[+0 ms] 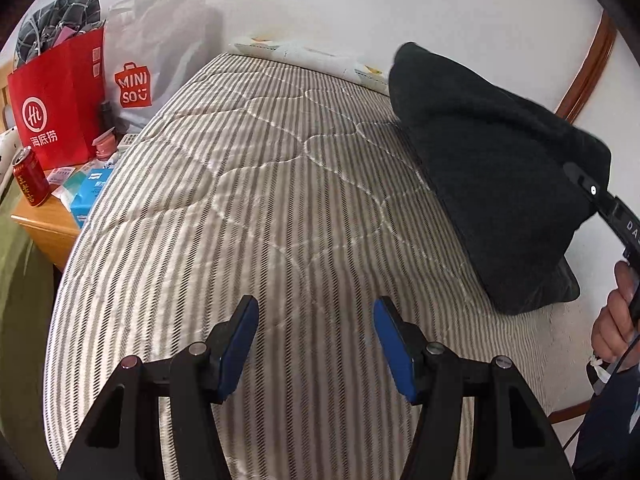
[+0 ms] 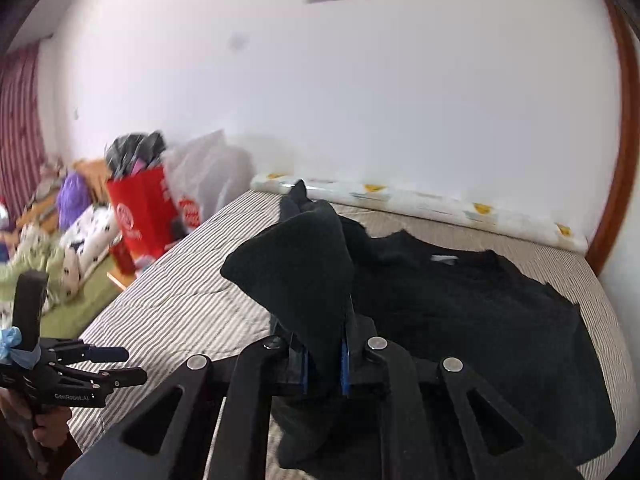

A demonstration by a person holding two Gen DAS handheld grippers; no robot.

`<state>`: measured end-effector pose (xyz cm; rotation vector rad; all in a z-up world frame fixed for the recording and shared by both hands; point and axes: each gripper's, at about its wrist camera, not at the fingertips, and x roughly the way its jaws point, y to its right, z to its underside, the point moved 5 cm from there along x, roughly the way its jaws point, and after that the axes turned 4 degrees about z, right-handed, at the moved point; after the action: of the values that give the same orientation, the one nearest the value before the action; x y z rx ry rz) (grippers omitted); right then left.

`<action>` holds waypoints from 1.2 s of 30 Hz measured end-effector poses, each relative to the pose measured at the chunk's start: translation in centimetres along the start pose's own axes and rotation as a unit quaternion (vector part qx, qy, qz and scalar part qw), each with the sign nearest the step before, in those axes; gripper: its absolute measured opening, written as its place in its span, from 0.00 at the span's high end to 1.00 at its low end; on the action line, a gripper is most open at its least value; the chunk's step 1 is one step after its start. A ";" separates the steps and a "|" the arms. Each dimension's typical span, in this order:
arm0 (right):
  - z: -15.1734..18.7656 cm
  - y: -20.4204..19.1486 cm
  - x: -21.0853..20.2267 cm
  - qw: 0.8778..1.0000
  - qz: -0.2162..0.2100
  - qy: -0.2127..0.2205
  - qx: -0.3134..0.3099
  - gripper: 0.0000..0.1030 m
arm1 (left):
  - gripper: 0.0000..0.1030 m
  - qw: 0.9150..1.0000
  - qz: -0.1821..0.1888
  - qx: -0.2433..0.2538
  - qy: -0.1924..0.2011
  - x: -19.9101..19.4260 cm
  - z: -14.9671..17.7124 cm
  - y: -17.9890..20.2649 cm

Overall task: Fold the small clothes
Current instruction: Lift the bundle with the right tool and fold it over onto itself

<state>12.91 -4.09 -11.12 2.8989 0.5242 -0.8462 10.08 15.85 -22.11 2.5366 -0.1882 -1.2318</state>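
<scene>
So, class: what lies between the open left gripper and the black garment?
Only bare striped mattress between the left gripper and the black garment, seen in the left wrist view.

both views are bright with soft, even daylight; shadows on the striped mattress (image 1: 248,208) are faint; the white wall (image 2: 400,100) is nearly blown out; strong fisheye bending and dark vignette at the corners; the right wrist view is smeared by motion blur, the left one sharper.

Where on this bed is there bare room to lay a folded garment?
Free: the striped mattress ahead of the left tongs, up to the bedside table's edge. Crowded: the right side under the black sweater, and the bedside table.
</scene>
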 end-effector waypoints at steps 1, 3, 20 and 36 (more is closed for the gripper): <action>0.1 1.2 -0.1 1.000 0.001 -0.001 0.013 0.91 | 0.44 1.000 0.002 0.000 0.000 0.2 -0.1 0.5; 1.0 3.8 -0.4 0.999 0.009 -0.005 0.036 0.91 | 0.44 1.000 0.006 0.003 0.000 0.5 -0.3 1.3; 8.5 13.1 -0.2 0.991 0.012 -0.069 0.113 0.56 | 0.44 0.991 0.087 0.095 -0.033 3.9 -0.7 13.3; 5.9 14.4 5.9 0.981 -0.029 -0.084 0.171 0.78 | 0.34 0.979 0.121 0.146 -0.069 7.6 1.7 20.2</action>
<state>19.57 -16.84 -19.56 3.0804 0.4903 -1.2954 13.87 -5.47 -21.96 2.5657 -0.7381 -1.3642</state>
